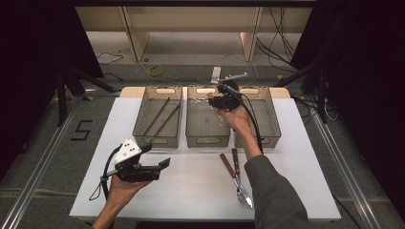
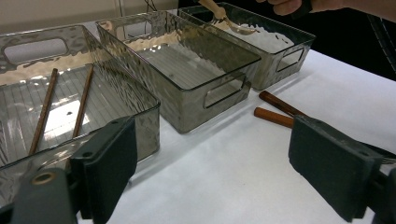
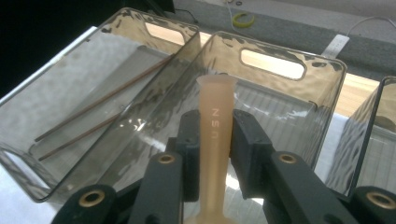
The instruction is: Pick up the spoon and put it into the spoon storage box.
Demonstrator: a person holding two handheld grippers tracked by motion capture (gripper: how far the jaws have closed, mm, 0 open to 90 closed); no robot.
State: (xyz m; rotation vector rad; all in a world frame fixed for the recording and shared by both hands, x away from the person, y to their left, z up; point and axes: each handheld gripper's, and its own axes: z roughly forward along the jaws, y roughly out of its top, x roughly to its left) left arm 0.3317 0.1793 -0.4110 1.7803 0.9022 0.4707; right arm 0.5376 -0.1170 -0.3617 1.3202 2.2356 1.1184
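Your right gripper (image 3: 212, 154) is clamped on the handle of a pale spoon (image 3: 215, 126), carrying it above the three smoky plastic bins at the far side of the table. In the right gripper view the handle stands up between the pads over the middle bin (image 3: 275, 88); in the left gripper view the spoon's bowl hangs over the right bin (image 2: 285, 51). So it sits near the wall those two share — let go there and it may catch the rim, tip into the wrong bin, or drop outside. The grip is on a narrow, smooth handle with the bowl hanging free, so a quick swing could make it pivot or slip. Mind the trailing cable too; it could snag a bin edge and drag the light bin.

Your left gripper (image 1: 143, 167) hangs open and empty over the near left of the table. Two wooden-handled utensils (image 1: 234, 171) lie on the near side under your right forearm — a low sleeve could sweep them.

The left bin (image 1: 157, 121) holds two chopsticks (image 1: 162, 117). The table (image 1: 200, 186) is white and matte. Beyond it there is grey floor with loose cables and a power strip, pale furniture legs, and dark curtains at both sides.
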